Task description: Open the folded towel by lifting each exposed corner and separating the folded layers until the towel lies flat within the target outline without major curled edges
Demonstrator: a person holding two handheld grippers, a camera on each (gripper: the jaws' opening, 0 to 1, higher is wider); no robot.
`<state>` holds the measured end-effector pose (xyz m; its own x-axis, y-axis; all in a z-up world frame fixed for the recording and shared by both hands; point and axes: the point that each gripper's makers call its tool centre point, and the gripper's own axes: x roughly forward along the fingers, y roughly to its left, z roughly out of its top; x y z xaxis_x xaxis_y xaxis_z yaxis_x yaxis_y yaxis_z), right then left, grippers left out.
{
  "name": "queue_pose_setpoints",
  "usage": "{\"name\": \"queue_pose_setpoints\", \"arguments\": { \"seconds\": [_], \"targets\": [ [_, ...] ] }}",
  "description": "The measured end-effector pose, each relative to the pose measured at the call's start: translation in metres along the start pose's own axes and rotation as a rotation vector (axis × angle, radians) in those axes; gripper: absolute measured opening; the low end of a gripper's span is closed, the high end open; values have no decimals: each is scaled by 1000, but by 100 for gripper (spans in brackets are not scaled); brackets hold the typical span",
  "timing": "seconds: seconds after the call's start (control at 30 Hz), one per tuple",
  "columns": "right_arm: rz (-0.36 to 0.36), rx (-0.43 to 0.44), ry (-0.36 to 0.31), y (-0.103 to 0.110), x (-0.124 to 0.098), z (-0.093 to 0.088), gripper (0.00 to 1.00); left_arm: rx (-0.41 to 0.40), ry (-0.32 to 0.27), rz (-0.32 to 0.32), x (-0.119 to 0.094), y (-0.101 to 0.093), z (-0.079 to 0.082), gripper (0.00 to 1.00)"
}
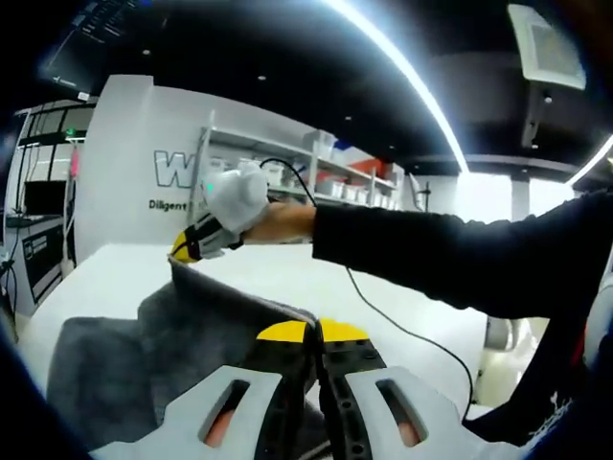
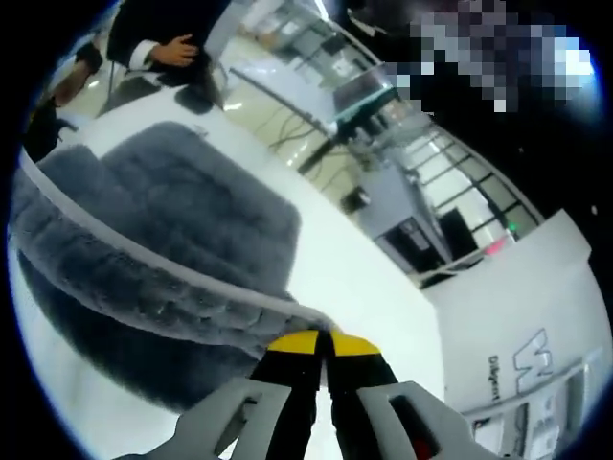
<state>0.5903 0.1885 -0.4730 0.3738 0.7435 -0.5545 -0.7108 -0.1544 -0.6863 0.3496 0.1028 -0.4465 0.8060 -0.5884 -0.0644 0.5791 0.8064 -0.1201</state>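
Raised fold of fluffy grey towel (image 1: 206,331) blocks straight ahead of left gripper (image 1: 316,335). Black-sleeved arm (image 1: 460,254) spans above. Bare white tabletop (image 1: 383,297) right of towel is free; thin black cable (image 1: 402,326) crosses it.

Towel (image 2: 182,240) dark grey, fluffy, plain, with pale grey edge band. Bench (image 2: 354,278) white. Left gripper (image 1: 314,333) and right gripper (image 2: 322,342): yellow tips, black jaws, light grey bodies. Sleeve (image 1: 450,249) black.

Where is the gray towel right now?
The towel is stretched above the white table, one edge pinched by the left gripper, another by the right gripper.
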Motion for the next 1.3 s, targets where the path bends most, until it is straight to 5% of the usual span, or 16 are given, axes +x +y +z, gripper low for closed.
{"name": "queue_pose_setpoints", "arguments": {
  "seconds": [1.3],
  "targets": [
    [-81, 43, -9, 4, -52, -43, 0, -8, -1, -89, 36, -51, -9, 0]
  ]
}}
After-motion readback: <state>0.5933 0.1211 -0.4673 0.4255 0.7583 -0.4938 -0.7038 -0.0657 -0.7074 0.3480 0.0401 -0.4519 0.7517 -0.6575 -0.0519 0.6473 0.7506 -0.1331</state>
